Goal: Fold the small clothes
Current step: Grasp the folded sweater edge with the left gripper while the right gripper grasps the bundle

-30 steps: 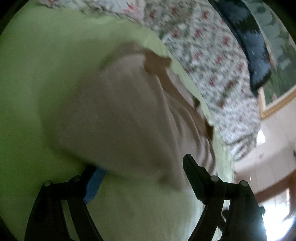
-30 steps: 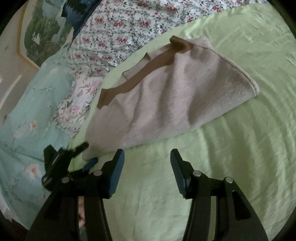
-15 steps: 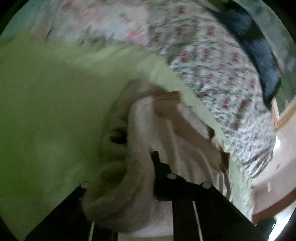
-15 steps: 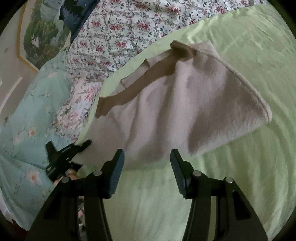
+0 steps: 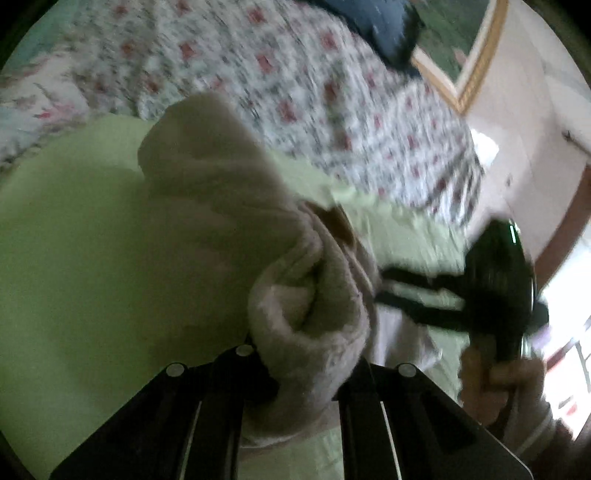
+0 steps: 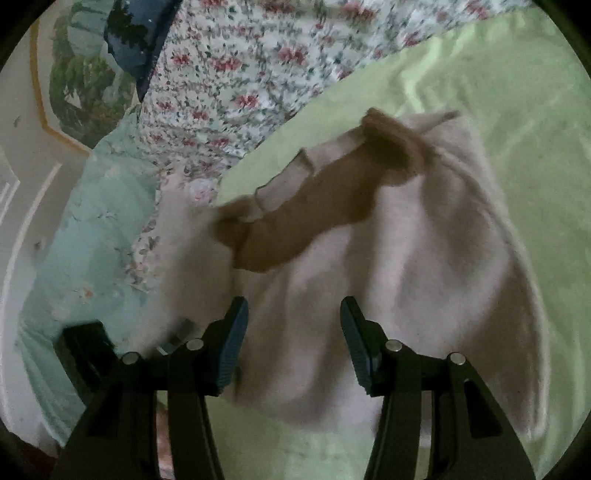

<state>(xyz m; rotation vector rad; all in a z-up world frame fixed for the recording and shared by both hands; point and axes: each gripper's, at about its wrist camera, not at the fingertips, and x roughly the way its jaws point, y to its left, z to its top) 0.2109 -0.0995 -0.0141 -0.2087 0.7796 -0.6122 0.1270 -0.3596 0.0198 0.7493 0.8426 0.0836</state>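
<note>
A pale beige garment (image 5: 229, 206) with a brown band (image 6: 332, 206) lies on the green sheet (image 5: 74, 258). My left gripper (image 5: 308, 365) is shut on a bunched fold of its near edge, and that edge is raised off the sheet; the fingertips are buried in cloth. My right gripper (image 6: 293, 343) stands open over the garment's (image 6: 406, 277) near part, with cloth showing between the blue pads (image 6: 234, 343) but not pressed by them. In the left wrist view the right gripper (image 5: 384, 286) reaches in from the right, held by a hand (image 5: 491, 376).
A floral quilt (image 6: 240, 74) lies beyond the green sheet (image 6: 498, 92), with a mint floral cover (image 6: 92, 240) at the left. A dark blue pillow (image 6: 136, 33) and a framed picture (image 6: 74, 81) are at the back. Part of the left gripper (image 6: 85, 343) shows at lower left.
My left gripper shut on the garment's edge, rolled, and lifted it so the cloth bunched up. My right gripper moved in over the garment, still open.
</note>
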